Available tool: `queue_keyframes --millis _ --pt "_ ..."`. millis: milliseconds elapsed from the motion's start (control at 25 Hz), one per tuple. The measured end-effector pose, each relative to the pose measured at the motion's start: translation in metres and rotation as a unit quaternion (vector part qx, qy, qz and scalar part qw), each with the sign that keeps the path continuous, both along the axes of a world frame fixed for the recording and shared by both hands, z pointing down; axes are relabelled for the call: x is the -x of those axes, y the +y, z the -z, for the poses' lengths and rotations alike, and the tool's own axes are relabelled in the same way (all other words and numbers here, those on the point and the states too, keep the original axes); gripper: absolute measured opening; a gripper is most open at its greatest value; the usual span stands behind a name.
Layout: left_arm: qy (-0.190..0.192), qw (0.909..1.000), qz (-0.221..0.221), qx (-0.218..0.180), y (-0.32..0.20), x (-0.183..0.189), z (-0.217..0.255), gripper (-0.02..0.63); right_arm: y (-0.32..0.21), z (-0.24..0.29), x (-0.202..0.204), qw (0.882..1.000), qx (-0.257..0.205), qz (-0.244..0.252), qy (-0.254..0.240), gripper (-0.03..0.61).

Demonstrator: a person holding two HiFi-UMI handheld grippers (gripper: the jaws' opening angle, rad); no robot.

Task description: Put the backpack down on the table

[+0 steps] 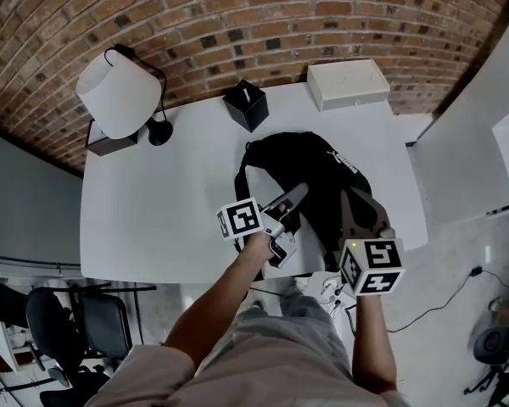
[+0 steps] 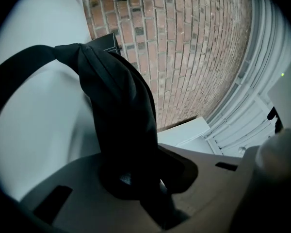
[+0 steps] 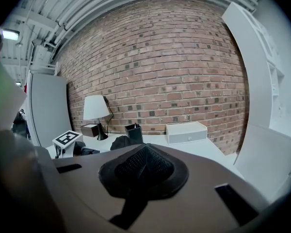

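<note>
Brick wall (image 1: 263, 15), rough and red-brown, backs a smooth white tabletop (image 1: 153, 202). The backpack (image 1: 322, 172) is at the near right part of that tabletop, by the front edge. It is black, soft and slumped, and its long axis runs from the far side back toward the person with a slight slant to the right. Whether its whole weight rests on the surface I cannot tell.

A flat black strap (image 2: 111, 101) loops out on its left side. The left claw (image 1: 295, 195) is clenched on this strap, which rises from between the pads as a folded band of woven cloth. The right claw (image 1: 356, 200) is clamped on a bunched fold of black mesh fabric (image 3: 143, 165) at the near right of the bag.

Farther back stand:
- a lamp (image 1: 119, 91) with a white cone shade
- a small dark brown box (image 1: 110, 145) beside its foot
- a black square box (image 1: 246, 106) with something pale at its open top
- a closed flat white box (image 1: 348, 83) against the wall
</note>
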State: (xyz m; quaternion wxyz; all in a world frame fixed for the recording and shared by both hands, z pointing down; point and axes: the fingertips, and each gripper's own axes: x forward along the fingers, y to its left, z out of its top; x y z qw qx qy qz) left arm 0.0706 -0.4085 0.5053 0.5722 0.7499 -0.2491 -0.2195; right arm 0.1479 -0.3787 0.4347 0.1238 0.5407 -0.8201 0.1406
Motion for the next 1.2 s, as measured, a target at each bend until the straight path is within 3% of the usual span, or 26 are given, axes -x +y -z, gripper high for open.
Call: queue_keyframes --millis 560,1200 --pt "-0.074 0.9966 -0.028 0.022 0.015 0.02 -0.032 0.069 0.017 -0.006 0.026 1.0 0.01 -0.008 0.002 0.0" --pt "-0.183 0.9826 -0.027 0.015 0.03 0.043 -0.048 0.146 0.04 -0.007 0.047 1.0 0.015 0.0 0.007 0.0"
